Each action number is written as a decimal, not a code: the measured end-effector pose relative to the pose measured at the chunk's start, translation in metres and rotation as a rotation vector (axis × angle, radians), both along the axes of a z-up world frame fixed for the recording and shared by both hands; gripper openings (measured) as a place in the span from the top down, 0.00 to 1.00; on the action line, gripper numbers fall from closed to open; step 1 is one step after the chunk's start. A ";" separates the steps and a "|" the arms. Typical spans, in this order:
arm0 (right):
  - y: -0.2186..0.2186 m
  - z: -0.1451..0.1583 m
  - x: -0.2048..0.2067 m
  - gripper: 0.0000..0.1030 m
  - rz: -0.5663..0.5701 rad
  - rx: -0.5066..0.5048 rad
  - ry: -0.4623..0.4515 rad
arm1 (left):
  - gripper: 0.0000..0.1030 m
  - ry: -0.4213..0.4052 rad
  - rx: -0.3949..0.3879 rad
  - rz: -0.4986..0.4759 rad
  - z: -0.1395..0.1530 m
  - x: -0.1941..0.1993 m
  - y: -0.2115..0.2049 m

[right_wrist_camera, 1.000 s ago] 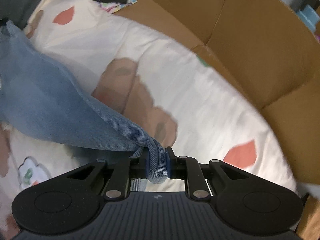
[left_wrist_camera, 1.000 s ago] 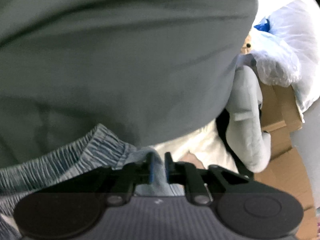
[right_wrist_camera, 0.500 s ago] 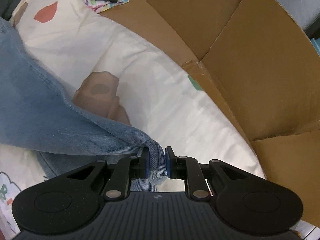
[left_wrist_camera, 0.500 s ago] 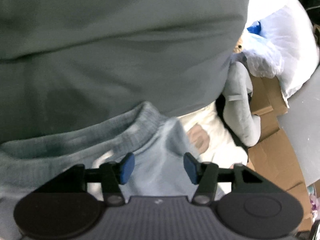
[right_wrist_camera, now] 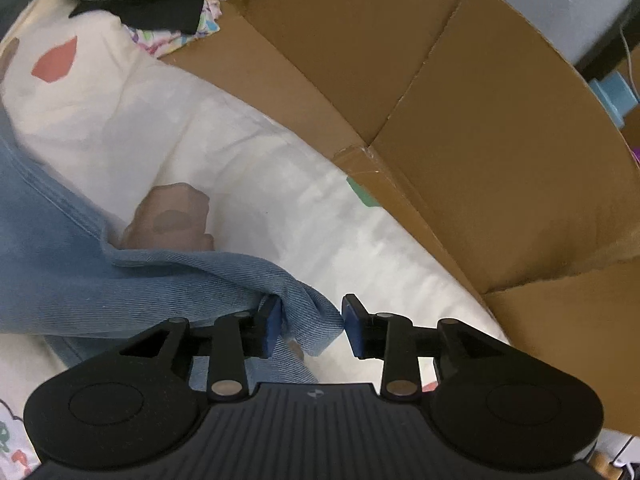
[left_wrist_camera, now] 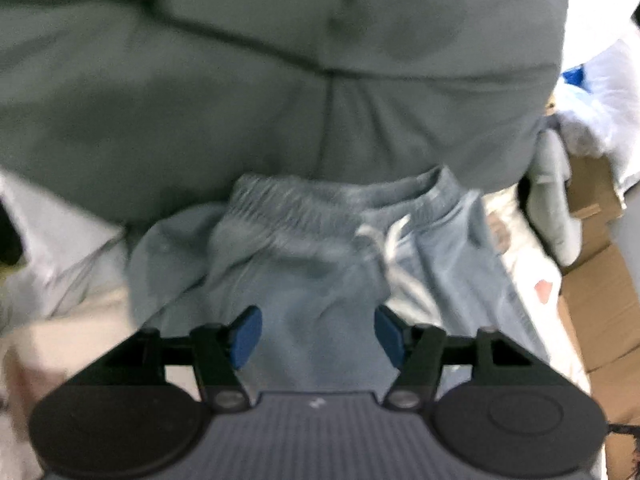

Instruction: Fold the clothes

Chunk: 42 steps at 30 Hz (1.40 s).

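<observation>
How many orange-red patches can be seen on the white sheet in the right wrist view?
1: an orange-red patch on the white sheet, upper left, near the black cloth. Others may be hidden under the blue jeans.

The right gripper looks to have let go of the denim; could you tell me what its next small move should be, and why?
Probably lift the right gripper straight up and clear. Its jaws have just been opening, and a fold of the blue denim garment sits loosely between the pads, lying on the patterned sheet. Pulling sideways could drag the fold out of place.
</observation>
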State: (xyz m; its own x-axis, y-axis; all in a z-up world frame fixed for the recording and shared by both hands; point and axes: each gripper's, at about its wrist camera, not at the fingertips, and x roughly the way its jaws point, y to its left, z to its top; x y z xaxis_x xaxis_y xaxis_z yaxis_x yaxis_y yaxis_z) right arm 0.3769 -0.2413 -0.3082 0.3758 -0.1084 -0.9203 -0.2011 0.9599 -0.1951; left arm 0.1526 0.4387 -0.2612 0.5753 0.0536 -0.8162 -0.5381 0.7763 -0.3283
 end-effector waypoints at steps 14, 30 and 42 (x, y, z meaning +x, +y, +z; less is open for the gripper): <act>-0.002 0.034 -0.059 0.50 -0.102 0.195 -0.075 | 0.37 0.114 0.130 -0.012 -0.049 -0.023 0.010; 0.017 0.017 -0.154 0.49 -0.074 0.459 0.038 | 0.43 0.208 0.191 0.042 -0.094 -0.015 0.059; 0.057 -0.001 -0.183 0.49 -0.001 0.603 0.134 | 0.88 0.195 0.245 0.019 -0.100 -0.009 0.063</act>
